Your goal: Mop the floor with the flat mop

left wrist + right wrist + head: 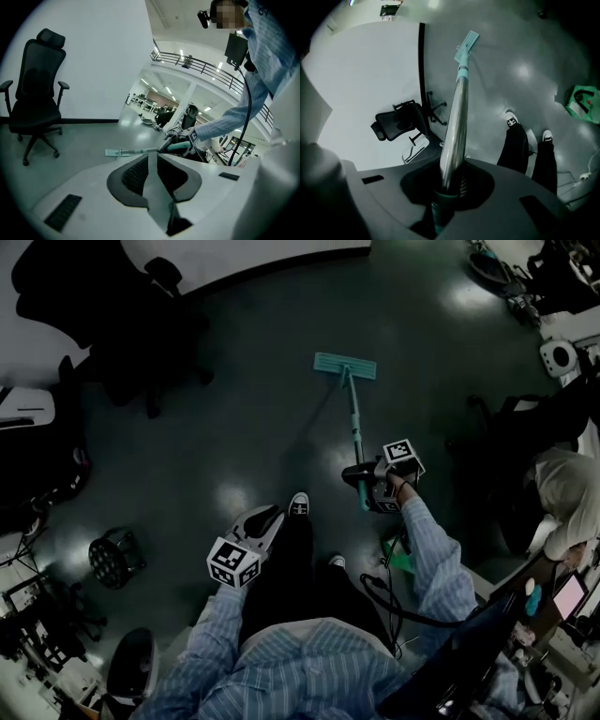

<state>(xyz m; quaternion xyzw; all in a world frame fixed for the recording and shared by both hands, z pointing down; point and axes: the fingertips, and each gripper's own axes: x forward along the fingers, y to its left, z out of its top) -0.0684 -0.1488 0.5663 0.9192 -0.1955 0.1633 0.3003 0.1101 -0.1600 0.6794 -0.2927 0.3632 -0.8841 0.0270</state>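
Observation:
The flat mop's teal head [345, 365] lies flat on the dark grey floor ahead of me. Its metal handle [355, 423] slants back to my right gripper [367, 487], which is shut on the handle's teal grip. In the right gripper view the handle [457, 117] rises from between the jaws of the right gripper [447, 190] up to the mop head [468, 42]. My left gripper [265, 521] hangs over my left leg, shut and holding nothing. From the left gripper [152, 159] view, the mop head [112, 152] and handle [140, 151] show beyond the fingertips.
A black office chair [141, 324] stands at the back left near the white wall. A round black base [114, 557] sits on the floor at left. A green bag [398, 556] lies by my right foot. My shoes [299, 503] point forward. Desks with clutter [562, 352] line the right side.

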